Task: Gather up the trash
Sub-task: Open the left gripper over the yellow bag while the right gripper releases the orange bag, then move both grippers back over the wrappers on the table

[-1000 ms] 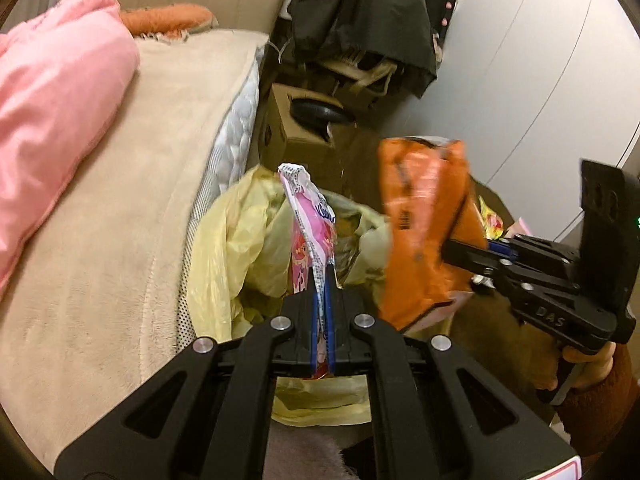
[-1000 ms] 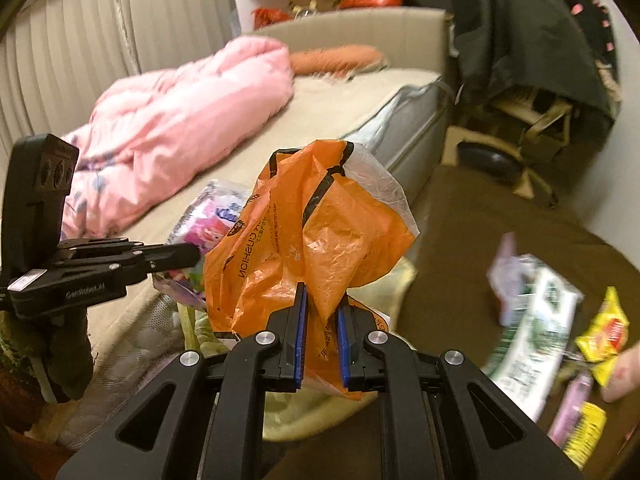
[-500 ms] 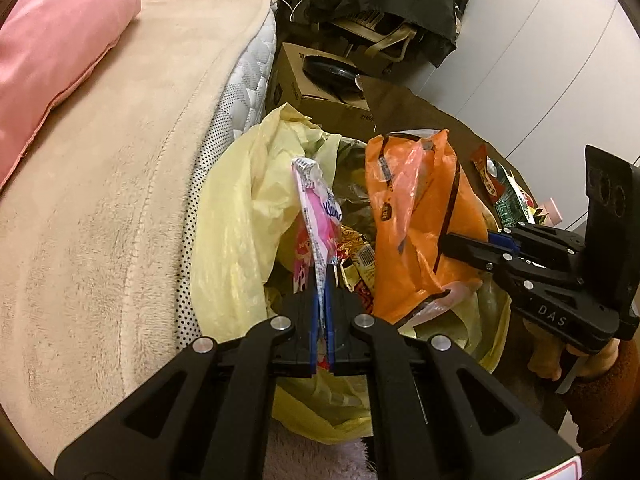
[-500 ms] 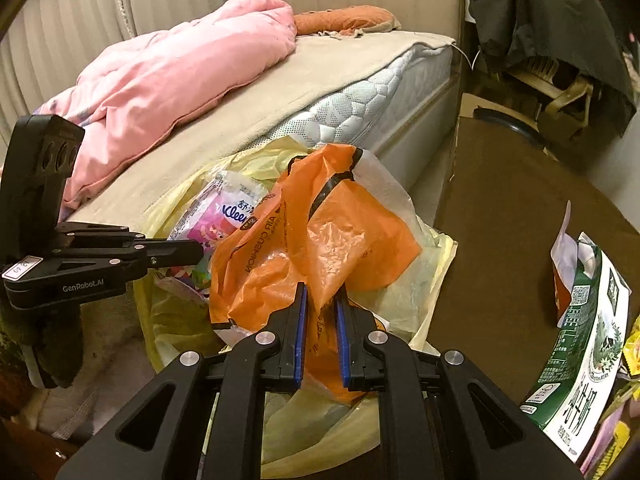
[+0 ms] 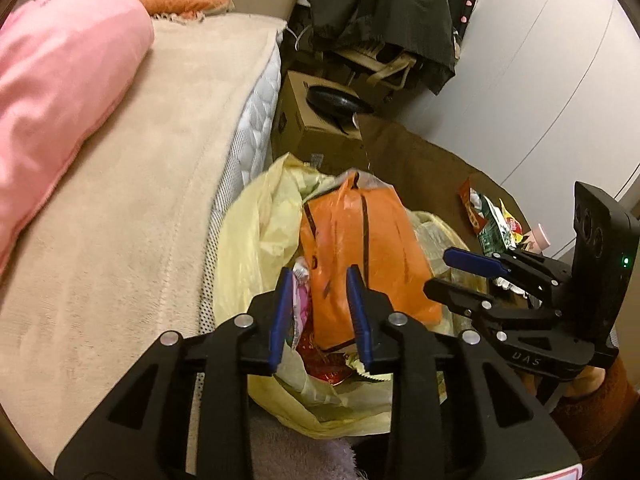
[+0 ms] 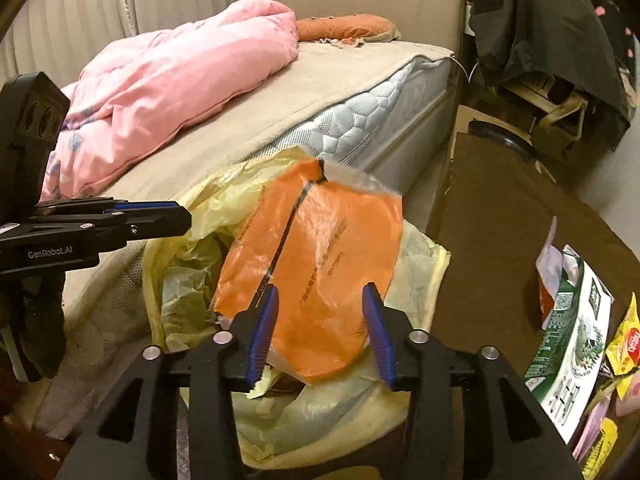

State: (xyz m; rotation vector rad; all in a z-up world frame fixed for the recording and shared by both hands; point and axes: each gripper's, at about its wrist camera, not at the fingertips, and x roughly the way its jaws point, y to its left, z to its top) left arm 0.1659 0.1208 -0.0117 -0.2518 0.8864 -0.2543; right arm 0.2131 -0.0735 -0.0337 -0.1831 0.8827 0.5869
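Note:
A yellow trash bag [image 5: 256,236] [image 6: 420,264] stands open beside the bed. An orange plastic bag [image 5: 360,248] [image 6: 320,248] lies loose on top of its contents. My right gripper [image 6: 321,292] [image 5: 442,274] hovers just above it. Its jaws are opening, and the pads are clear of the orange bag. A pink wrapper [image 5: 300,304] has slid down inside the yellow bag beside the orange one. My left gripper [image 5: 319,280] [image 6: 182,218] is over the bag's left side. Its jaws are opening too, and the pads press on nothing.
The bed [image 5: 132,208] with a beige blanket and pink duvet [image 6: 168,92] borders the bag's left. Behind it stands a cardboard box [image 5: 316,128] with a black pan on top. More trash lies on the brown rug [image 6: 500,232]: a green carton [image 6: 572,336] and yellow packets [image 6: 628,340].
Both grippers went from shut to open. The orange bag left the right jaws and the pink wrapper left the left jaws. Both dropped into the yellow bag.

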